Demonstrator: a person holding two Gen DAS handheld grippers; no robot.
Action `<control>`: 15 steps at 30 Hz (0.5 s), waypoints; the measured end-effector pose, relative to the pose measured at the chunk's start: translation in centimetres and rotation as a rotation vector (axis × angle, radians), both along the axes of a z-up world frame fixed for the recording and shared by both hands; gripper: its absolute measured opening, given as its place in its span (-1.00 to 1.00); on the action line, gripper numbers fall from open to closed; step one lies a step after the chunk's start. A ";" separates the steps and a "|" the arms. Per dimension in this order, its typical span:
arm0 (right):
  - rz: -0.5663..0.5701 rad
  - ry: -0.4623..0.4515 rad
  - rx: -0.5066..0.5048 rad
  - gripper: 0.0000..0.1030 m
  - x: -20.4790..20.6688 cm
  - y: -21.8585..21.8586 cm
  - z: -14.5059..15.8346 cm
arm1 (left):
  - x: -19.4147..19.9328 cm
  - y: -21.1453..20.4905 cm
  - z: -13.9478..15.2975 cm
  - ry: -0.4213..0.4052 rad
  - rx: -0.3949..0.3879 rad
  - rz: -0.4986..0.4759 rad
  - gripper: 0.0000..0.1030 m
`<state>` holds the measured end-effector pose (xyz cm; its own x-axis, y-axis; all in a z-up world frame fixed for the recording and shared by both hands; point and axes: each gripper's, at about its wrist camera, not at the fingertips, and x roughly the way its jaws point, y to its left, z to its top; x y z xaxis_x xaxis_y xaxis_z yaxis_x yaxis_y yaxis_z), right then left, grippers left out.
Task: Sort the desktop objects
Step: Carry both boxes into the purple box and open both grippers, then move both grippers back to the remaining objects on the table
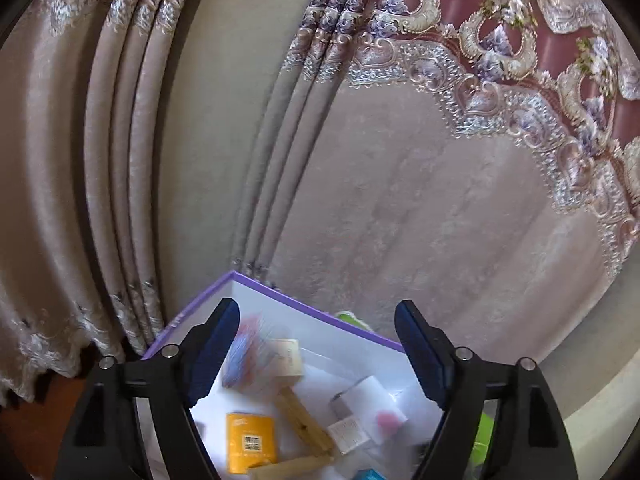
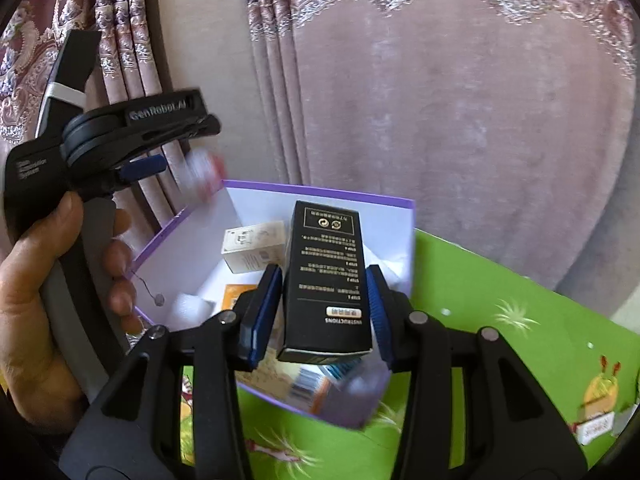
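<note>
A white box with a purple rim [image 1: 304, 307] [image 2: 320, 192] stands on a green cloth and holds several small things. My left gripper [image 1: 318, 312] [image 2: 176, 148] hangs open above the box. A blurred red, white and blue packet [image 1: 244, 352] [image 2: 202, 178] is loose in the air by its left finger, touching neither pad. My right gripper [image 2: 324, 272] is over the box with a tall black carton [image 2: 326, 280] upright between its fingers. A thin gap shows at the left pad [image 2: 262, 312], so the pads do not press on it.
In the box lie an orange packet [image 1: 250, 440], wooden blocks [image 1: 306, 426] and a small white carton [image 2: 254, 250]. The green printed cloth [image 2: 500, 280] spreads to the right. A patterned curtain [image 1: 400, 200] hangs close behind. A hand [image 2: 36, 280] holds the left gripper.
</note>
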<state>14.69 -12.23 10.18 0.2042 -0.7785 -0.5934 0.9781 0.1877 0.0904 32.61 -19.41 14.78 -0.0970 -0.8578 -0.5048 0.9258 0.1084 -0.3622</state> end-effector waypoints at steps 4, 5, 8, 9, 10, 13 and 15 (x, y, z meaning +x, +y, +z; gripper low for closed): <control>0.002 -0.004 0.018 0.20 0.1 -0.8 -0.9 | -0.5 0.1 0.3 0.006 -0.008 -0.027 0.60; 0.001 -0.005 0.016 0.27 0.1 -0.9 -1.0 | -0.7 0.1 0.3 0.015 -0.011 -0.040 0.60; -0.039 -0.002 -0.001 0.33 -0.6 -0.2 -0.9 | -1.5 0.0 0.7 0.022 -0.021 -0.074 0.61; -0.056 -0.004 -0.014 0.37 -0.9 0.1 -0.8 | -1.9 0.0 0.8 0.022 -0.026 -0.091 0.61; -0.076 -0.011 -0.028 0.40 -1.3 0.8 -0.8 | -2.3 0.0 0.8 0.041 -0.035 -0.130 0.61; -0.150 -0.020 -0.059 0.47 -2.9 2.9 -0.8 | -3.6 -0.4 0.6 0.128 -0.052 -0.250 0.60; -0.206 -0.001 -0.078 0.49 -3.8 4.3 -0.7 | -4.7 -0.6 0.6 0.140 -0.050 -0.294 0.60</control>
<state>10.86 -7.95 9.50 0.0366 -0.8472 -0.5301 0.9964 -0.0096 0.0842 27.89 -19.97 15.37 -0.4100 -0.8060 -0.4269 0.8556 -0.1777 -0.4862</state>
